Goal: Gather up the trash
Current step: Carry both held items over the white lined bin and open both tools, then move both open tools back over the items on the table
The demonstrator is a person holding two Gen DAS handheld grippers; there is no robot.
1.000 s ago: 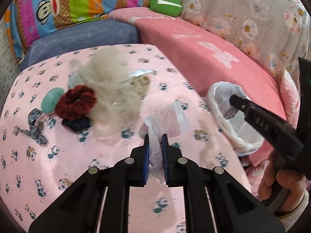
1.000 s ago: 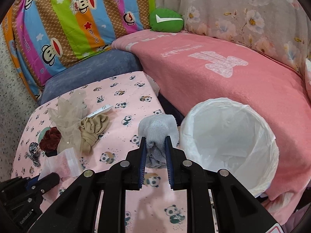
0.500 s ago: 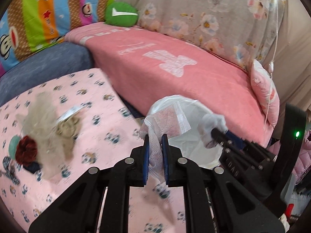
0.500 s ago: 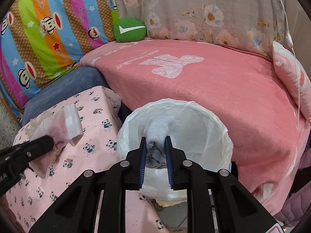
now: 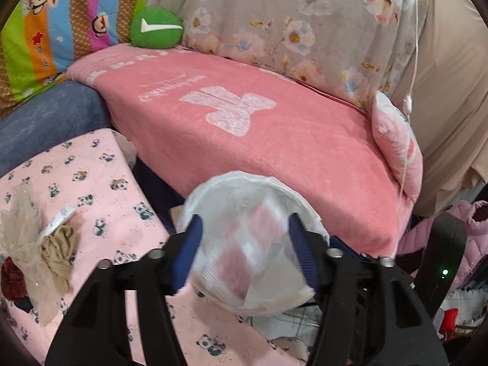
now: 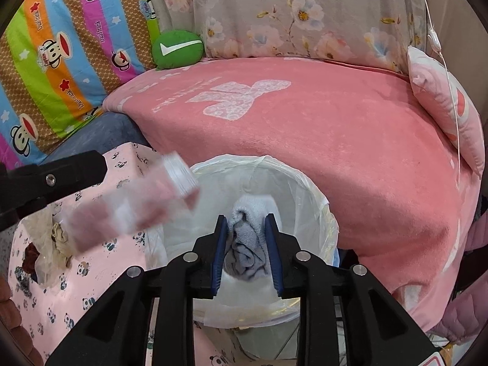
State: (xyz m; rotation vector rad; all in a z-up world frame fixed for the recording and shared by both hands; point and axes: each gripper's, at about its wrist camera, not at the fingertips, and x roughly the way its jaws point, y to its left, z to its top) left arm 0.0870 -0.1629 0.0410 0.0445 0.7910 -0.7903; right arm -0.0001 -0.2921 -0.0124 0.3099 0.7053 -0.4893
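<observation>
My left gripper (image 5: 245, 244) hangs over the white-lined bin (image 5: 292, 192) with its jaws opening wide. A pink and white plastic bag (image 5: 244, 259), blurred, is loose between the pads, which do not press on it. In the right wrist view the same bag (image 6: 137, 207) is in the air just left of the bin rim (image 6: 305, 189), below one of the left gripper's fingers (image 6: 76, 170). My right gripper (image 6: 246, 253) is above the bin's mouth. Its jaws are opening, and a grey sock (image 6: 248, 238) still fills the gap between the pads.
The pink panda-print table (image 5: 91, 183) on the left carries beige netting (image 5: 21, 244), a brown cloth (image 5: 59, 244) and a dark red scrunchie (image 5: 10, 280). A sofa under a pink blanket (image 5: 274, 140) runs behind the bin. A pink jacket (image 5: 475, 231) lies at the right.
Both grippers swung right from the table to above the bin. The left jaws opened and let the plastic bag go. The right jaws widened a little around the sock.
</observation>
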